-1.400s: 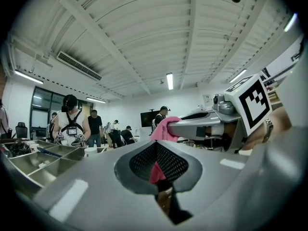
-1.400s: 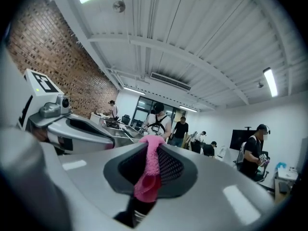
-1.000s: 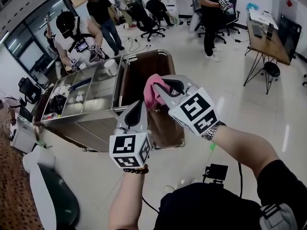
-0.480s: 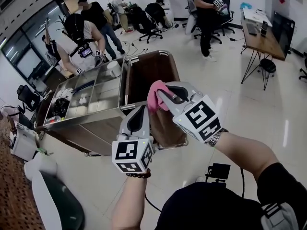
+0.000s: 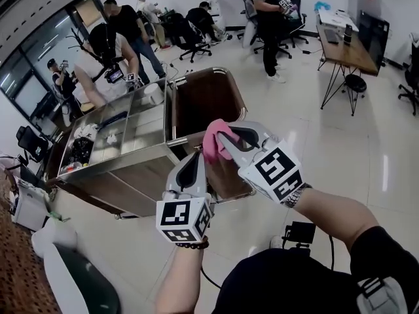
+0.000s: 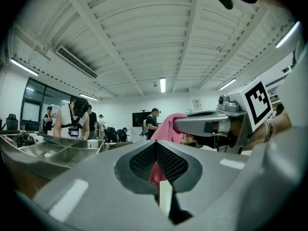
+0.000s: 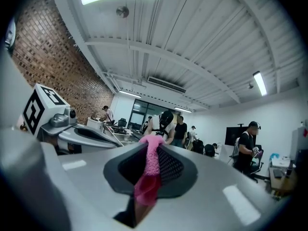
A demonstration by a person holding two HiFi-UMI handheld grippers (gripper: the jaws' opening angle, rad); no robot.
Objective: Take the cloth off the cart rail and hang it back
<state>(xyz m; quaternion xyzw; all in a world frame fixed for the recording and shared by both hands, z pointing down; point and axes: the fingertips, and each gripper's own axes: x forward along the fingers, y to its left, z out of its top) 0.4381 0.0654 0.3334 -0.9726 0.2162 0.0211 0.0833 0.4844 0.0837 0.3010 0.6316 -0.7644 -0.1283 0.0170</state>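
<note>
A pink cloth (image 5: 213, 141) is bunched in the air above the cart's near end. My right gripper (image 5: 222, 137) is shut on its top, and in the right gripper view the cloth (image 7: 150, 172) runs down between the jaws. My left gripper (image 5: 196, 157) sits just below and left of it with jaws closed. In the left gripper view, a strip of pink (image 6: 155, 171) shows between the pads and the main bunch (image 6: 168, 127) lies just beyond. The cart (image 5: 206, 100) has a brown top with a chrome rail (image 5: 175, 138) around it.
Steel compartments (image 5: 124, 126) with small items fill the cart's left half. A person with a camera rig (image 5: 105, 64) stands at its far side. Office chairs, seated and standing people and a desk (image 5: 340, 44) lie beyond. A white seat (image 5: 72, 267) is at my lower left.
Both grippers keep their hold on the cloth and have drifted slightly down and right in view. The cart has shifted a little up the frame.
</note>
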